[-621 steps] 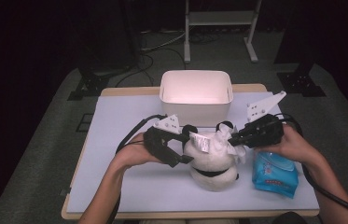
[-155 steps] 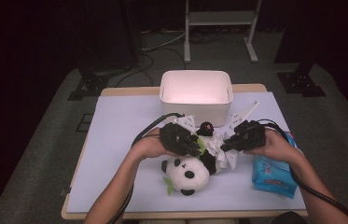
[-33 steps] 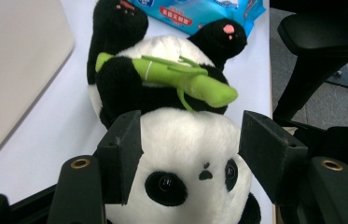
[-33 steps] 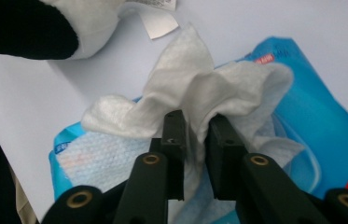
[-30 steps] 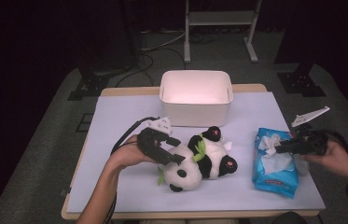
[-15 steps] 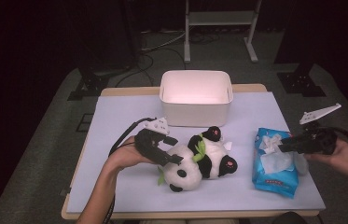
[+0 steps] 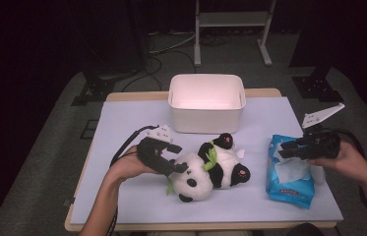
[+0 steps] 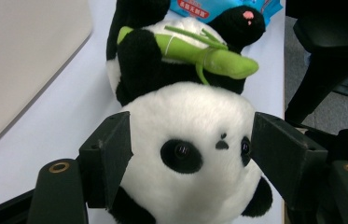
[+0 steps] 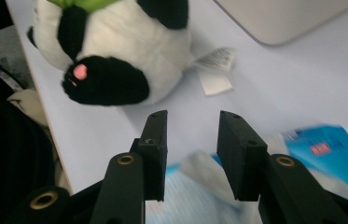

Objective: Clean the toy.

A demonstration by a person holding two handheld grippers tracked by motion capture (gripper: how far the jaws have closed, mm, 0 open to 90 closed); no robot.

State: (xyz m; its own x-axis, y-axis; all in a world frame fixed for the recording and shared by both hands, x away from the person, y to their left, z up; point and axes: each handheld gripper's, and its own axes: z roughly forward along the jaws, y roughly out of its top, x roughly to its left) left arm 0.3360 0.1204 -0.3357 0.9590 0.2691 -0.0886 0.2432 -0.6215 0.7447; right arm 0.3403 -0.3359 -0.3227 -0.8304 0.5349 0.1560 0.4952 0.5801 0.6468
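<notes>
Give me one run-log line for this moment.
left gripper: jaws opening around panda head | right gripper: open, empty, above wipes pack

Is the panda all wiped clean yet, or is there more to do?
Not finished, it seems. The toy panda lies on its side on the table. The left gripper brackets its head, jaws just opening. The right gripper hovers open, empty, over the blue wipes pack, whose white wipe sticks out. Likely left: pull a wipe and clean the panda.
</notes>
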